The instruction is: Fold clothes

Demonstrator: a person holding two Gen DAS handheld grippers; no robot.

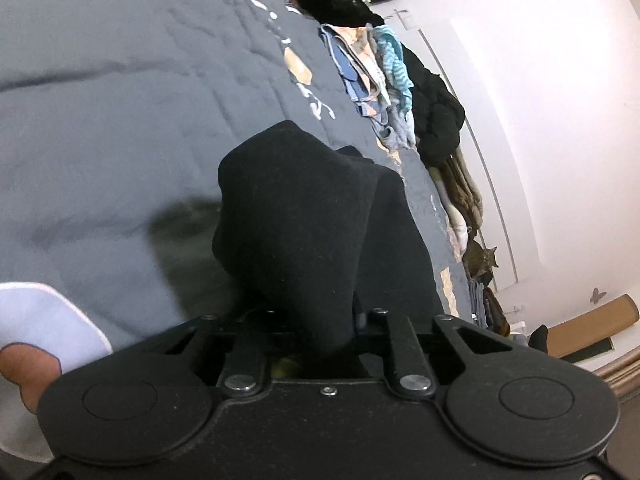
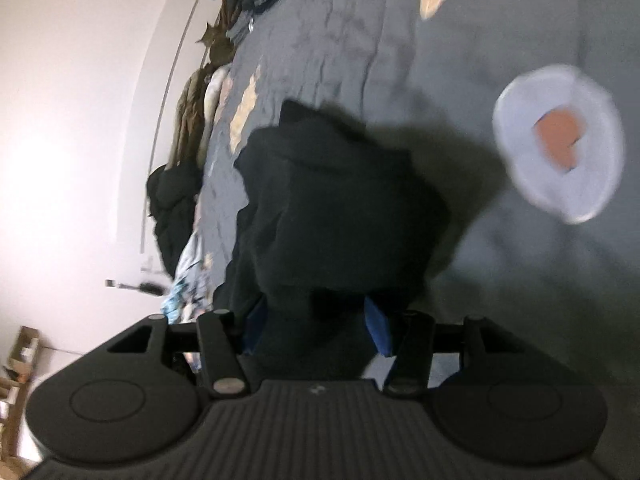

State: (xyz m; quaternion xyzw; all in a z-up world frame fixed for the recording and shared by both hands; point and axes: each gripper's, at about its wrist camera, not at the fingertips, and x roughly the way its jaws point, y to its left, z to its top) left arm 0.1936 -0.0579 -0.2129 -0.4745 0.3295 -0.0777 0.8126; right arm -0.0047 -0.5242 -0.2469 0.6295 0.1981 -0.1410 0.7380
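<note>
A: Here, a black garment (image 1: pixel 304 216) is shown clamped in the left gripper (image 1: pixel 320 324), its jaws closed on a bunch of the cloth, above the grey bedspread (image 1: pixel 120 92). How is the other end held?

B: The same black garment (image 2: pixel 336 208) is gripped by the right gripper (image 2: pixel 316 320), whose blue pads (image 2: pixel 378 330) are pressed against a thick fold. The cloth is carried clear of the bedspread (image 2: pixel 520 320), away from the edge where the heap of clothes (image 1: pixel 376 76) is piled.

A: How is the step best done?

B: It is judged that the two held ends should be drawn apart until the cloth is taut, then lowered flat before any fold is made; slack would be trapped as a crease. The blur in the right view suggests motion, so an even pace is advised.

A: Can any writing be read?

B: White marks (image 1: pixel 316 108) are printed on the bedspread, but no word can be made out. No brand is visible on either gripper.
</note>
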